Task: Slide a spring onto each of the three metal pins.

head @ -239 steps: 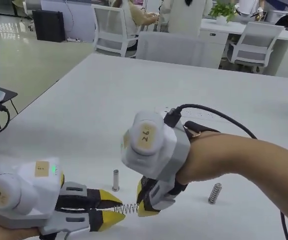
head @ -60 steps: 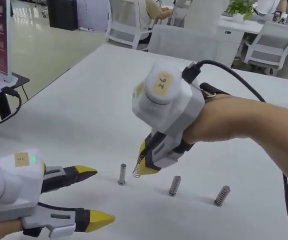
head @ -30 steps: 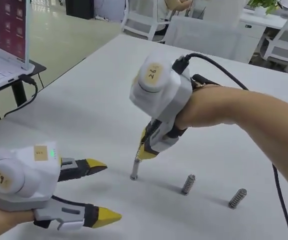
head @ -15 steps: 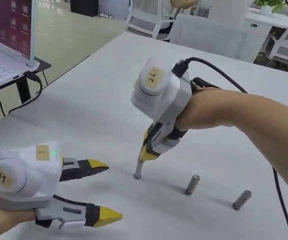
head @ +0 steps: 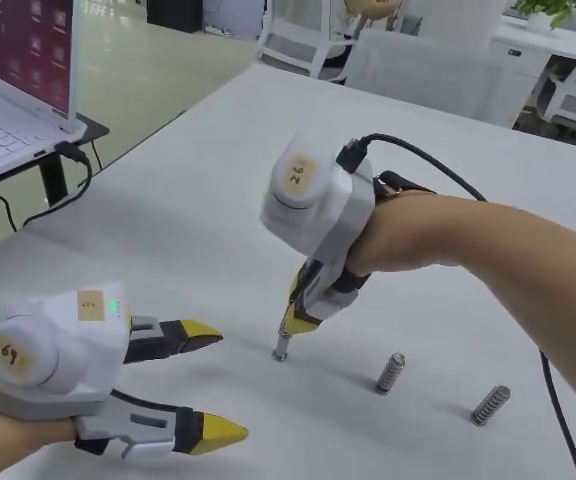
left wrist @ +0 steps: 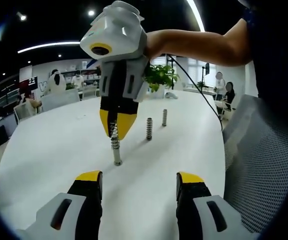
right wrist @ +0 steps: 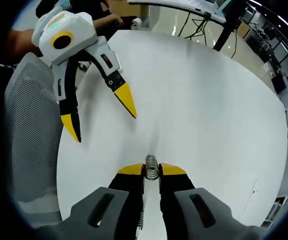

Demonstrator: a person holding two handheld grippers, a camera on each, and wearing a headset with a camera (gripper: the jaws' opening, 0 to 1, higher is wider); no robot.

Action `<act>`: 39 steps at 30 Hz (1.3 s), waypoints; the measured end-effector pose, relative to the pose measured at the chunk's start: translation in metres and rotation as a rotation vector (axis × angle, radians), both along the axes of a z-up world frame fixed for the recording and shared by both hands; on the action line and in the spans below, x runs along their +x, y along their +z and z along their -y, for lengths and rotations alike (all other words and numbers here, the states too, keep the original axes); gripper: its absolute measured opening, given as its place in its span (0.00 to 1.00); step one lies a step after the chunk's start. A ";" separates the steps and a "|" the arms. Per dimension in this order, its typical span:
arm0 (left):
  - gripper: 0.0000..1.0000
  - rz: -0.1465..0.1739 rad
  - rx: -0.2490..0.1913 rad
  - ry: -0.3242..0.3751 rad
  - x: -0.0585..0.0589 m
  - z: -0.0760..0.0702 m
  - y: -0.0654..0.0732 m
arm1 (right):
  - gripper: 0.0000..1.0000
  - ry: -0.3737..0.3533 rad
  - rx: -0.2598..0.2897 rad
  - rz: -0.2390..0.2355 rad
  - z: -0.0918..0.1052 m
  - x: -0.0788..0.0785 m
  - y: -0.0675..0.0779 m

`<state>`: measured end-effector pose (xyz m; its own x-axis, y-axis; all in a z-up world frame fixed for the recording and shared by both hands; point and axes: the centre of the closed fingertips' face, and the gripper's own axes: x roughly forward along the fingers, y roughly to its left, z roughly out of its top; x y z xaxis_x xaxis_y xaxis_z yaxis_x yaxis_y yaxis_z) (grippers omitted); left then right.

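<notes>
Left gripper (head: 226, 383) hangs nearest me, jaws wide apart, nothing in them. Just past it the right gripper (head: 294, 322) is clamped on the last spring (left wrist: 114, 136), which looks started over the upright pin (left wrist: 117, 157). Next it needs letting go so it drops. Farther right, the other two pins (head: 390, 372) already wear springs.

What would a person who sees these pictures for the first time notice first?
The right hand-held gripper, in the middle of the white table, pinches a spring upright at the top of a metal pin. The left hand-held gripper is open nearby, and a second spring and a third spring stand farther right.
</notes>
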<state>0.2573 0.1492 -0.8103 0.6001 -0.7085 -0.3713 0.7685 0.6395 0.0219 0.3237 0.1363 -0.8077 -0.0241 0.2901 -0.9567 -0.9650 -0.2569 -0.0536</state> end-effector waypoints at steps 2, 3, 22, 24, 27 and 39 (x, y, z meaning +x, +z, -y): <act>0.55 -0.001 0.000 -0.001 0.000 0.001 0.000 | 0.09 -0.001 -0.005 -0.001 0.000 -0.001 -0.002; 0.55 -0.001 0.002 -0.002 -0.001 0.002 0.001 | 0.09 -0.002 -0.009 -0.001 0.000 -0.001 -0.003; 0.53 -0.007 0.006 -0.008 -0.004 0.002 -0.001 | 0.09 -0.021 -0.029 -0.012 0.006 -0.004 -0.024; 0.53 -0.009 0.007 -0.009 -0.004 0.002 -0.001 | 0.09 -0.022 -0.031 -0.013 0.007 -0.005 -0.026; 0.53 -0.008 0.005 -0.009 -0.003 0.003 -0.001 | 0.09 -0.027 -0.032 -0.020 0.007 -0.006 -0.028; 0.53 -0.009 0.004 -0.008 -0.003 0.004 -0.002 | 0.09 -0.032 -0.044 -0.030 0.009 -0.008 -0.035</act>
